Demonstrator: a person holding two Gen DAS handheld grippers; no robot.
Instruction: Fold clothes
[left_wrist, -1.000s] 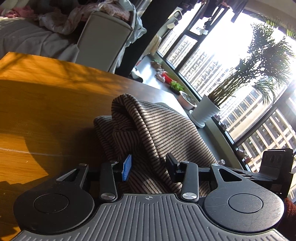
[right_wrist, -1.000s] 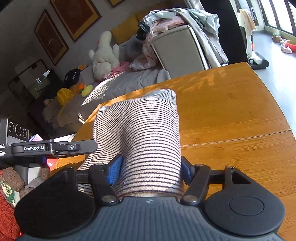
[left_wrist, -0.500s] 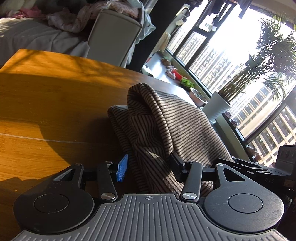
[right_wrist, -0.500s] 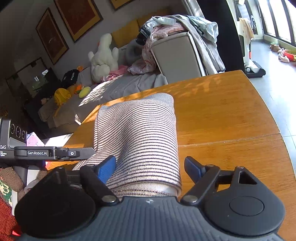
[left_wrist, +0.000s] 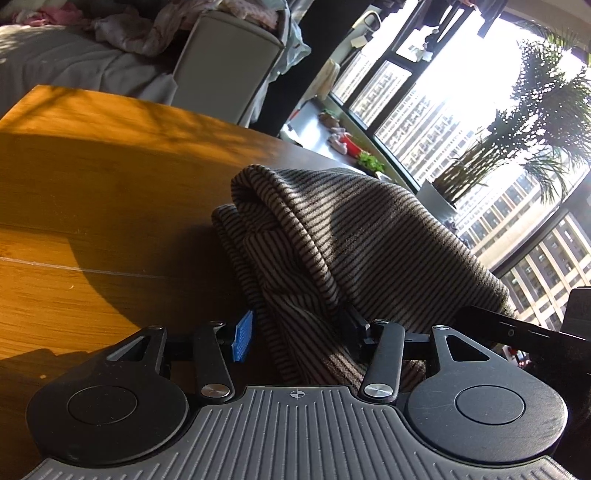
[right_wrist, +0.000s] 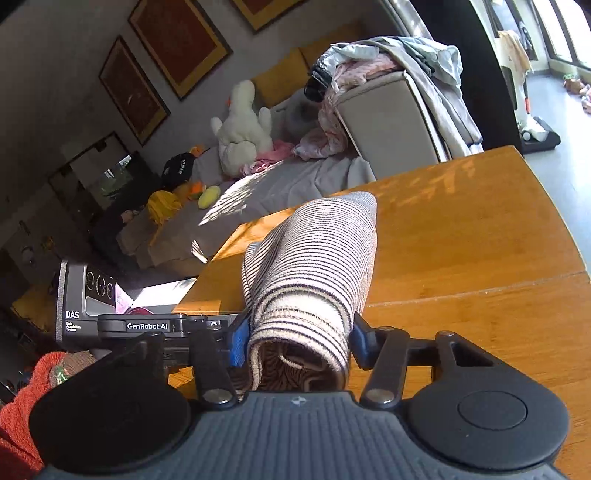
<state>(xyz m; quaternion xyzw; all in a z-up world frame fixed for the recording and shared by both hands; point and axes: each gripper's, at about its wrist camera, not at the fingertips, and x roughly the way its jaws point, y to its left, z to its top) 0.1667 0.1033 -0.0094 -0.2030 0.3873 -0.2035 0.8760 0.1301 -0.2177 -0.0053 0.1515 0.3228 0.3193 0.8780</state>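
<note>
Both grippers are on the same striped garment (left_wrist: 354, 236) and it's bunched up way more than a second ago. Back then it lay as a broad flat fold running away across the tabletop (left_wrist: 92, 206); in the right wrist view the cloth has now been squeezed into a narrow roll (right_wrist: 314, 273) with its open end facing the camera, lifted a bit at the near end while the far end sits on the wood. The right gripper (right_wrist: 295, 341) had spread wide half a second back, and its jaws are closing in again, with the blue pads touching both sides of the roll. The left gripper (left_wrist: 295, 328) hasn't really gone anywhere: its jaws stand partly apart, the blue pad sits just beside the folded edge on the left and the dark finger is buried under a hanging fold on the right, so I honestly can't tell if it's pinching the cloth. From that side the garment's hump looks taller and closer than before. The potted palm (left_wrist: 517, 147) by the window and the cream plush toy (right_wrist: 240, 125) on the sofa sit where they did.
</note>
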